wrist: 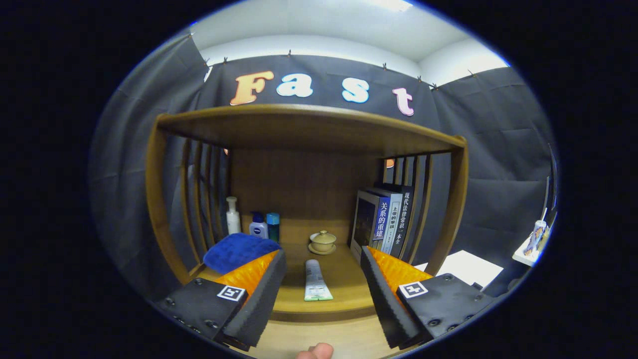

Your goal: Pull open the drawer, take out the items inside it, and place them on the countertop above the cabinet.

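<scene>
Gripper (323,271) fingers wide apart, holding nothing; white tube (316,281) lies on countertop (344,299) btwn them, prob just set down there.

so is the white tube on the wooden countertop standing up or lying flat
Lying flat. The white tube rests lengthwise on the wooden countertop, green end nearest, ahead of the open gripper.

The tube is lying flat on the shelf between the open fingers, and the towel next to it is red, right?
Not quite. In the gripper view the towel is blue, not red. The tube does lie flat on the shelf, ahead of and between the open gripper fingers.
</scene>
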